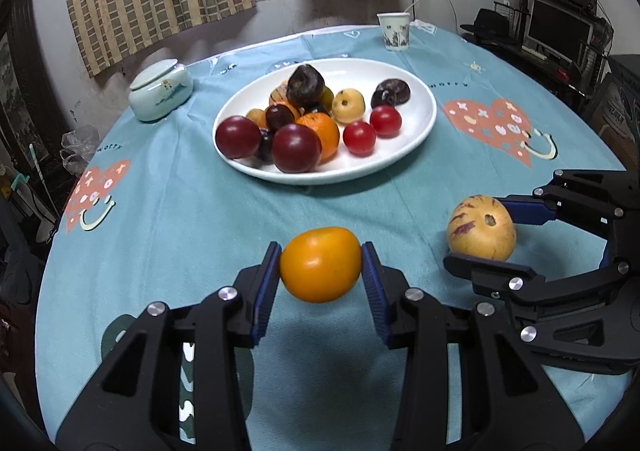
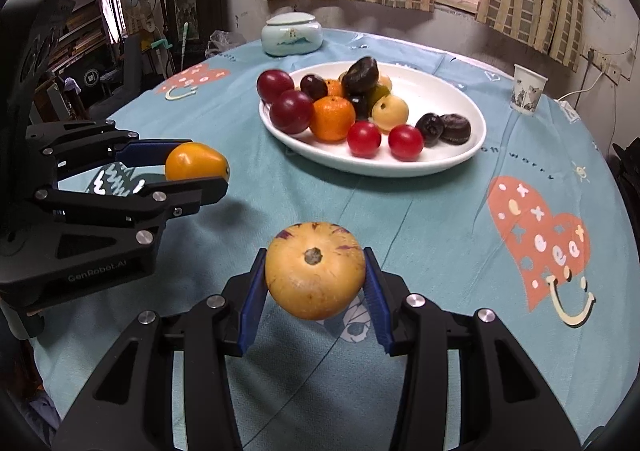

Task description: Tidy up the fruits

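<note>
My left gripper [image 1: 321, 265] is shut on a smooth orange-yellow fruit [image 1: 320, 265], held a little above the teal tablecloth; the same gripper [image 2: 191, 167] and fruit [image 2: 194, 167] show at the left of the right wrist view. My right gripper [image 2: 315, 277] is shut on a tan melon-like fruit with purple streaks [image 2: 315, 275], also lifted off the cloth; that gripper [image 1: 482, 233] and fruit [image 1: 481, 227] appear at the right of the left wrist view. Beyond both stands a white oval plate [image 1: 416, 131] [image 2: 464, 159] piled with red, dark purple, orange and yellow fruits.
A pale lidded ceramic jar [image 1: 161, 90] [image 2: 292, 34] sits at the table's far side. A paper cup [image 1: 394, 31] [image 2: 528, 89] stands near the far edge. The round table's edge curves close on both sides, with furniture and a monitor [image 1: 558, 33] beyond.
</note>
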Tool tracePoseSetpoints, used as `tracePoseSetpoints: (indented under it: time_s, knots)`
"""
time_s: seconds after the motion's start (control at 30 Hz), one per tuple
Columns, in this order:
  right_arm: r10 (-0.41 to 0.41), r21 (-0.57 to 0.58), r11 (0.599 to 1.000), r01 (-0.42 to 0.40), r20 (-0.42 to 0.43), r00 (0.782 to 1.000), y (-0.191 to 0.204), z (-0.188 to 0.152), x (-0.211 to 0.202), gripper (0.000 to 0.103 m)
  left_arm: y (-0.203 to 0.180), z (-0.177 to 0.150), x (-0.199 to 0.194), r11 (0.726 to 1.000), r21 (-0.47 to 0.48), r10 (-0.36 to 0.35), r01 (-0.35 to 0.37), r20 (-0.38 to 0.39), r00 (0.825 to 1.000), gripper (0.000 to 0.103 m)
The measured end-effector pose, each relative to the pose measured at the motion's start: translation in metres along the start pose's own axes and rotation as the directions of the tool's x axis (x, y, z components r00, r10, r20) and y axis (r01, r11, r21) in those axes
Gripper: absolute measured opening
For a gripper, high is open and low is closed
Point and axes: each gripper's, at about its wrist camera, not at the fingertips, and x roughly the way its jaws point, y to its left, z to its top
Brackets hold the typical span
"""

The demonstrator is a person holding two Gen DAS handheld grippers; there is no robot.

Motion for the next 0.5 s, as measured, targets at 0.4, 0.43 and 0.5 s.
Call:
tracePoseSetpoints:
  time_s: [0.4,0.43,0.5]
  knots:
    - [0.004,-0.01,1.0,-0.004,0.007,1.0,0.003,0.003,-0.004,0.046,0.001,0.0,-0.008,1.0,-0.002,0.005,-0.005,0.012,1.0,0.041]
    - [0.005,-0.012,1.0,-0.005,0.009,1.0,0.004,0.003,-0.006,0.046,0.0,0.0,-0.011,1.0,-0.002,0.007,-0.007,0.016,1.0,0.041]
    - [0.003,-0.015,1.0,-0.003,0.018,1.0,0.007,0.003,-0.01,0.046,0.0,0.001,-0.016,1.0,-0.003,0.009,-0.009,0.024,1.0,0.041]
